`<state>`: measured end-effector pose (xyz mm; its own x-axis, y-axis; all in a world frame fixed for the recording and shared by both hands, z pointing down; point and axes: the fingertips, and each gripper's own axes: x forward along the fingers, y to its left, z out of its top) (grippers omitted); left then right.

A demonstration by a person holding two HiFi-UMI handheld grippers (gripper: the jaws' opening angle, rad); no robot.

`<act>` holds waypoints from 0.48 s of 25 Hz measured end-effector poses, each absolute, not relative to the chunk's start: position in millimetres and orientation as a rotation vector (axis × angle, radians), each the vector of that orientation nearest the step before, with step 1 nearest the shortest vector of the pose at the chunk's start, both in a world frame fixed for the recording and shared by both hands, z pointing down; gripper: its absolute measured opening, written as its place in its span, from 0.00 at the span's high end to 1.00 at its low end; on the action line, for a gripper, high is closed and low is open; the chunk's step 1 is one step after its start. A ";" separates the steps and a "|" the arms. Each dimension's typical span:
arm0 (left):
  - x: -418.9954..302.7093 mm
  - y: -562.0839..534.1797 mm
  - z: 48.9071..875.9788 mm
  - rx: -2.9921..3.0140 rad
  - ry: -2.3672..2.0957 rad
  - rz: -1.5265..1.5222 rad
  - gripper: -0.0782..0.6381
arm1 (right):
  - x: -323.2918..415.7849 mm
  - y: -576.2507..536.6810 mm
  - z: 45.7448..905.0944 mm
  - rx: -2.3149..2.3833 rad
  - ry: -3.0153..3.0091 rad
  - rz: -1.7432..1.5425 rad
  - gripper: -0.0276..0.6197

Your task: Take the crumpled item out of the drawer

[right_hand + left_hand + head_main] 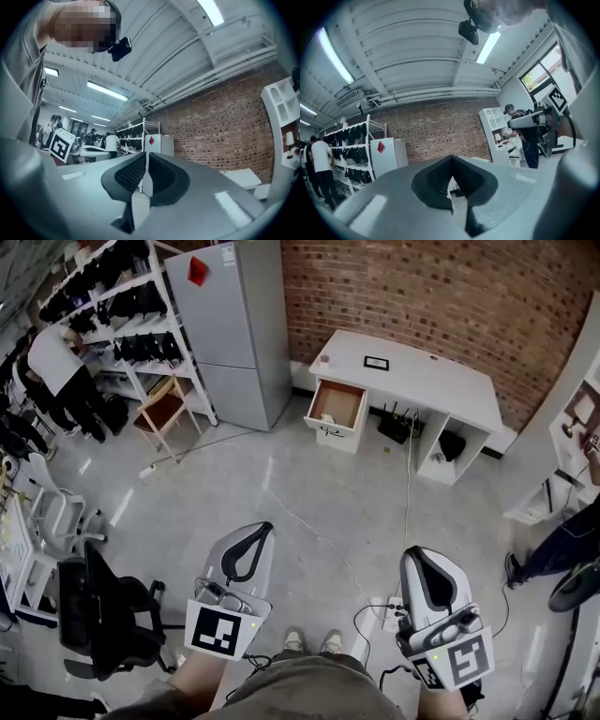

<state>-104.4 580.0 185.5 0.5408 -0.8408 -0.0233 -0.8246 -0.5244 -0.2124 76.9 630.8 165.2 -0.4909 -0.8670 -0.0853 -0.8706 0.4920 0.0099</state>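
The white desk (pixel 422 381) stands against the brick wall, far ahead of me. Its left drawer (pixel 349 414) is pulled open, showing a brown inside. A small pale thing (pixel 327 417) lies near the drawer's front; it is too small to make out. My left gripper (pixel 265 527) and right gripper (pixel 412 552) are held close to my body, level and pointing toward the desk, well short of it. In the left gripper view the left gripper (pixel 451 161) is shut with nothing between its pads. In the right gripper view the right gripper (pixel 146 157) is likewise shut and empty.
A grey fridge (pixel 234 324) and a white rack (pixel 131 324) of dark items stand at the back left, with a wooden chair (pixel 164 409) beside them. Office chairs (pixel 103 610) sit at my left. Cables (pixel 319 540) and a power strip (pixel 392 613) lie on the floor ahead. People stand at both sides.
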 end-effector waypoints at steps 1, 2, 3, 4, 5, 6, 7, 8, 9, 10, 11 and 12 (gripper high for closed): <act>-102.5 580.7 186.4 -2.579 1.409 -0.125 0.89 | 77.5 632.1 164.6 -1.517 2.645 0.051 0.87; -100.1 581.3 187.6 -2.581 1.406 -0.128 0.89 | 79.2 633.3 163.5 -1.491 2.635 0.028 0.82; -97.7 581.9 188.7 -2.584 1.407 -0.129 0.89 | 81.4 634.0 162.6 -1.480 2.626 0.020 0.78; -95.9 582.7 189.8 -2.587 1.410 -0.129 0.89 | 83.4 634.4 162.3 -1.483 2.624 0.026 0.73; -94.7 583.8 190.7 -2.590 1.414 -0.130 0.89 | 84.9 634.7 162.8 -1.491 2.629 0.036 0.67; -93.4 585.0 191.5 -2.590 1.417 -0.133 0.89 | 85.7 635.2 164.1 -1.495 2.642 0.043 0.64; -91.5 586.2 192.3 -2.588 1.417 -0.139 0.89 | 86.1 635.8 166.0 -1.496 2.662 0.045 0.64; -88.7 587.0 193.1 -2.586 1.416 -0.145 0.89 | 86.7 636.6 168.3 -1.496 2.686 0.047 0.63; -85.4 587.6 194.0 -2.585 1.415 -0.151 0.89 | 87.6 637.5 170.7 -1.497 2.707 0.049 0.62; -82.0 588.3 195.4 -2.586 1.417 -0.155 0.89 | 88.9 638.7 172.8 -1.500 2.723 0.053 0.61; -78.9 589.4 197.0 -2.588 1.421 -0.157 0.89 | 90.9 640.0 174.2 -1.502 2.729 0.055 0.61; -76.0 590.7 198.7 -2.591 1.426 -0.157 0.89 | 93.7 641.1 174.8 -1.504 2.725 0.055 0.60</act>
